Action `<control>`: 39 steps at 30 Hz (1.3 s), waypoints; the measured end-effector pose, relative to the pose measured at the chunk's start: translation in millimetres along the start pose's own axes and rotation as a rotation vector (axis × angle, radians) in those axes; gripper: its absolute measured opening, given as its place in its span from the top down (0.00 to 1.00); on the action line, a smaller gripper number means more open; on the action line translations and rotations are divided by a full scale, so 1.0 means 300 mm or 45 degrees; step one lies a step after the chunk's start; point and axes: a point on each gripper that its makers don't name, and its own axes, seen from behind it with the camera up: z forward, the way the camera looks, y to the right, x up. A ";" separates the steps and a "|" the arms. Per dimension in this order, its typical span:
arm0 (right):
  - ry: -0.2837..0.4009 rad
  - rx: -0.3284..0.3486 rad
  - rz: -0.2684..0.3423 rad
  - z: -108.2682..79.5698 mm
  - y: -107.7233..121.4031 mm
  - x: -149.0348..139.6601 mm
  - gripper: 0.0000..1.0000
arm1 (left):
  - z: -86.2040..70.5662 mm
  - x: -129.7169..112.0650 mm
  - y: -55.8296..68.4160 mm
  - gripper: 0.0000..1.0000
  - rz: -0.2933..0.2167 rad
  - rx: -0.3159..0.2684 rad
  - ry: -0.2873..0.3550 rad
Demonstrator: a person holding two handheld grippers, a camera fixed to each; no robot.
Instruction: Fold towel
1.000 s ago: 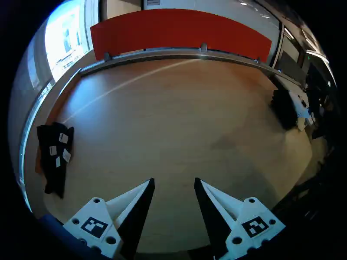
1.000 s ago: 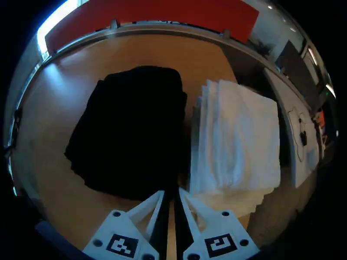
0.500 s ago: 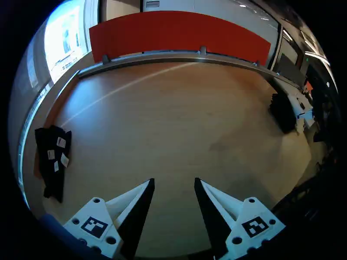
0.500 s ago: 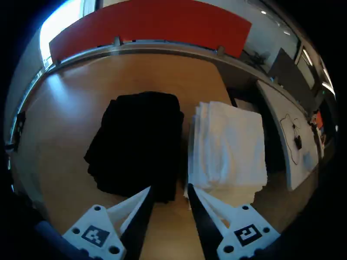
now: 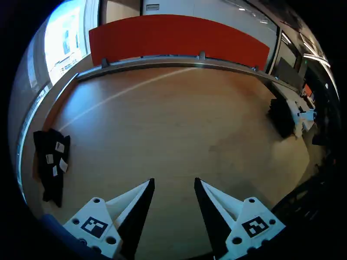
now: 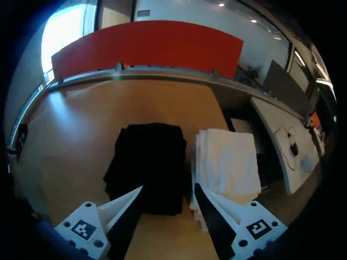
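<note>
A stack of folded black towels [image 6: 149, 173] is being faced on the wooden table [image 6: 82, 125], just ahead with its long axis running far, by the nearer right gripper [image 6: 168, 187], fingers apart, with folded white towels [image 6: 227, 162] just beside on the right, while the left gripper [image 5: 173, 180], likewise spread, is being held well away.

Left claw [image 5: 173, 181]: fingers [image 5: 138, 206] spread wide, gripping nothing, aimed forward and slightly down, held level. Right claw [image 6: 168, 187]: fingers likewise parted, gap between tips empty, pitched downward. Square black-and-white markers [image 5: 94, 225] sit on white finger bases of both claws.
</note>
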 end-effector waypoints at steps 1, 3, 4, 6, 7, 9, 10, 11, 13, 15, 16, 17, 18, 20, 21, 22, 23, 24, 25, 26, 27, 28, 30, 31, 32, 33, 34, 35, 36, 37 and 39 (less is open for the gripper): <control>0.030 -0.003 0.011 -0.007 -0.005 0.018 0.18 | 0.000 0.007 -0.001 0.33 0.001 0.000 0.006; 0.096 -0.011 0.034 -0.021 -0.014 0.060 0.18 | 0.000 0.023 -0.004 0.33 0.002 0.001 0.018; 0.130 -0.016 0.045 -0.028 -0.018 0.081 0.18 | 0.001 0.030 -0.007 0.33 0.003 0.003 0.024; 0.202 -0.025 0.064 -0.046 -0.025 0.124 0.18 | 0.001 0.046 -0.012 0.33 0.004 0.007 0.038; 0.236 -0.028 0.072 -0.055 -0.030 0.144 0.18 | 0.000 0.054 -0.015 0.33 0.003 0.010 0.046; 0.304 -0.032 0.087 -0.073 -0.040 0.184 0.18 | 0.000 0.071 -0.021 0.33 -0.002 0.016 0.062; 0.333 -0.032 0.093 -0.081 -0.046 0.201 0.19 | 0.001 0.079 -0.023 0.33 -0.006 0.018 0.070; 0.362 -0.032 0.099 -0.089 -0.052 0.219 0.18 | 0.001 0.088 -0.026 0.33 -0.010 0.021 0.078; 0.408 -0.035 0.107 -0.103 -0.064 0.247 0.18 | 0.002 0.108 -0.032 0.33 -0.023 0.027 0.097; 0.451 -0.038 0.113 -0.118 -0.077 0.273 0.18 | 0.004 0.131 -0.041 0.33 -0.035 0.034 0.119; 0.470 -0.040 0.114 -0.125 -0.084 0.286 0.18 | 0.005 0.144 -0.047 0.33 -0.040 0.038 0.131; 0.489 -0.041 0.115 -0.133 -0.092 0.298 0.18 | 0.006 0.156 -0.052 0.33 -0.046 0.042 0.142; 0.511 -0.042 0.114 -0.143 -0.101 0.314 0.18 | 0.006 0.173 -0.059 0.33 -0.051 0.048 0.160; 0.550 -0.043 0.112 -0.160 -0.118 0.342 0.16 | 0.006 0.204 -0.071 0.33 -0.059 0.057 0.193; 0.569 -0.046 0.113 -0.170 -0.126 0.358 0.16 | 0.005 0.226 -0.079 0.33 -0.062 0.063 0.218; 0.586 -0.050 0.114 -0.177 -0.133 0.372 0.16 | 0.003 0.246 -0.085 0.33 -0.065 0.067 0.240; 0.603 -0.054 0.115 -0.185 -0.140 0.386 0.16 | 0.002 0.266 -0.091 0.33 -0.067 0.072 0.262; 0.622 -0.054 0.117 -0.196 -0.150 0.401 0.16 | -0.002 0.290 -0.099 0.33 -0.071 0.078 0.290; 0.638 -0.054 0.120 -0.206 -0.159 0.414 0.16 | -0.005 0.313 -0.106 0.33 -0.075 0.084 0.316; 0.654 -0.053 0.122 -0.216 -0.168 0.428 0.16 | -0.008 0.335 -0.113 0.33 -0.079 0.090 0.341; 0.670 -0.048 0.126 -0.227 -0.181 0.442 0.16 | -0.012 0.358 -0.120 0.33 -0.085 0.096 0.368; 0.683 -0.043 0.129 -0.236 -0.193 0.455 0.16 | -0.016 0.379 -0.127 0.33 -0.091 0.100 0.392; 0.711 -0.031 0.129 -0.256 -0.219 0.482 0.16 | -0.024 0.422 -0.143 0.33 -0.104 0.110 0.443; 0.723 -0.025 0.126 -0.266 -0.233 0.494 0.16 | -0.029 0.441 -0.150 0.33 -0.111 0.114 0.468; 0.736 -0.019 0.123 -0.275 -0.246 0.507 0.16 | -0.034 0.460 -0.158 0.33 -0.117 0.119 0.493; 0.749 -0.020 0.116 -0.284 -0.260 0.520 0.16 | -0.042 0.480 -0.167 0.34 -0.122 0.125 0.520; 0.761 -0.021 0.109 -0.293 -0.272 0.532 0.16 | -0.050 0.498 -0.176 0.34 -0.126 0.130 0.544; 0.773 -0.023 0.102 -0.301 -0.284 0.544 0.16 | -0.057 0.515 -0.184 0.34 -0.130 0.135 0.569; 0.787 -0.025 0.096 -0.310 -0.298 0.559 0.16 | -0.065 0.533 -0.194 0.33 -0.130 0.141 0.592; 0.801 -0.026 0.090 -0.319 -0.312 0.571 0.16 | -0.072 0.549 -0.202 0.33 -0.129 0.146 0.613; 0.828 -0.025 0.079 -0.336 -0.344 0.596 0.16 | -0.085 0.581 -0.220 0.33 -0.124 0.159 0.653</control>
